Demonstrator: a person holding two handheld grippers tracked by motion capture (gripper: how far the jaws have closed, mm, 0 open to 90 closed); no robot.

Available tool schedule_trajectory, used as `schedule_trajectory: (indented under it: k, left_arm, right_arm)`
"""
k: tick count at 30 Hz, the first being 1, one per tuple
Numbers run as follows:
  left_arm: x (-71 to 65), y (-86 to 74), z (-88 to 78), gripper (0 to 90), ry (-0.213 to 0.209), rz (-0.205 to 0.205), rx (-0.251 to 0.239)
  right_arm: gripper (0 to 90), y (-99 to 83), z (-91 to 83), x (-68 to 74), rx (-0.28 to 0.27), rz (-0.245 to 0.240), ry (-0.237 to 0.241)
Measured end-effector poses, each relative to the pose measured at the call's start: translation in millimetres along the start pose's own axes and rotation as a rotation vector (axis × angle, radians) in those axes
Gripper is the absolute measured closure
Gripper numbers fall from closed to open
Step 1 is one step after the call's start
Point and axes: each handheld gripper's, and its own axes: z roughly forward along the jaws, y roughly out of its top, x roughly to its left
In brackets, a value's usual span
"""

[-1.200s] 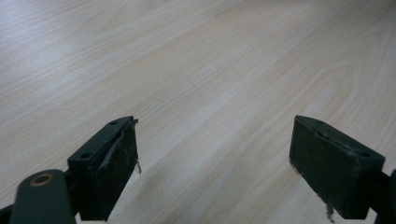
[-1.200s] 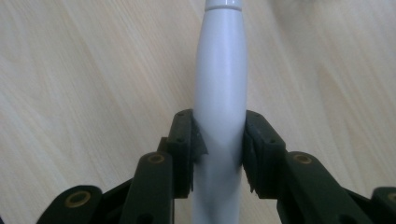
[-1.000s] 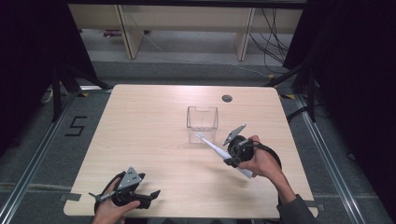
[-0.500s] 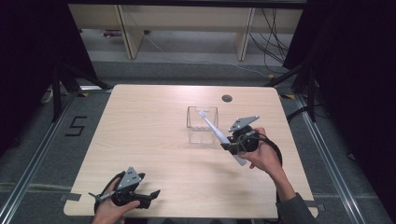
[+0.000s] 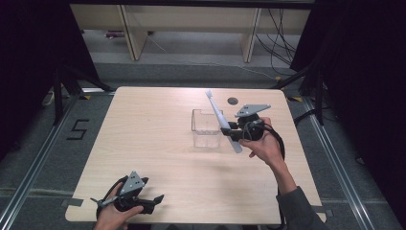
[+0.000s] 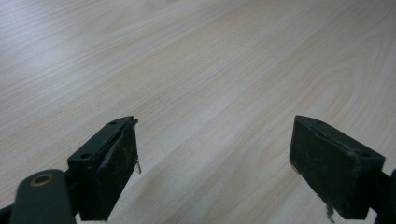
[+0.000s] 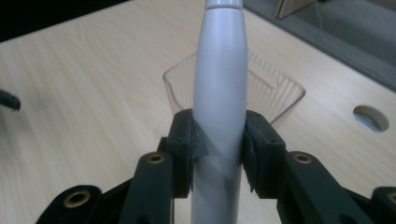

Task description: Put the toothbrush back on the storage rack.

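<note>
While your right gripper [image 5: 229, 130] clamps both pads on the thick grey-white handle of the toothbrush [image 5: 221, 120], the handle runs straight up between the jaws in the right gripper view, and its narrow head end rises past the top of that picture. From above, the toothbrush slants up and away from that gripper, its lower end poking out below your hand and its slim tip reaching beyond the far rim of the clear plastic container [image 5: 206, 128]. That container stands on the bench [image 5: 153, 143] just ahead of the gripper, directly behind the handle in the right gripper view, and whether the two touch cannot be told. A small round hole [image 5: 232, 101] sits in the bench beyond the gripper. Your left gripper [image 6: 212, 154] is released, jaws spread wide over bare wood with nothing between them, resting low at the near edge of the bench, well apart from the container.
</note>
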Motion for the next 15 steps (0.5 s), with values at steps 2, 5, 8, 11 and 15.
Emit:
schedule_trajectory:
  k: [2, 5, 8, 11, 15]
  left_arm:
    - [0.1, 0.0, 0.0, 15.0, 0.0, 0.001, -0.001]
    - [0.5, 0.2, -0.6, 14.9, 0.002, 0.008, 0.002]
    - [0.1, 0.0, 0.1, 14.9, -0.001, 0.001, -0.003]
    - [0.3, 0.2, -0.3, 14.9, -0.002, 0.008, 0.001]
    - [1.3, 0.2, -1.6, 14.9, -0.001, 0.03, 0.017]
  right_arm:
    - [66.9, 6.5, 1.8, -1.5, -0.012, 0.006, 0.003]
    - [66.9, 18.4, 3.8, -3.9, -0.027, 0.019, 0.0]
    - [66.9, 29.8, 5.6, -6.5, -0.059, 0.012, 0.004]
    - [66.9, 41.5, 8.6, -7.8, -0.078, 0.015, 0.0]
    - [66.9, 53.8, 16.1, -10.8, -0.094, 0.007, -0.002]
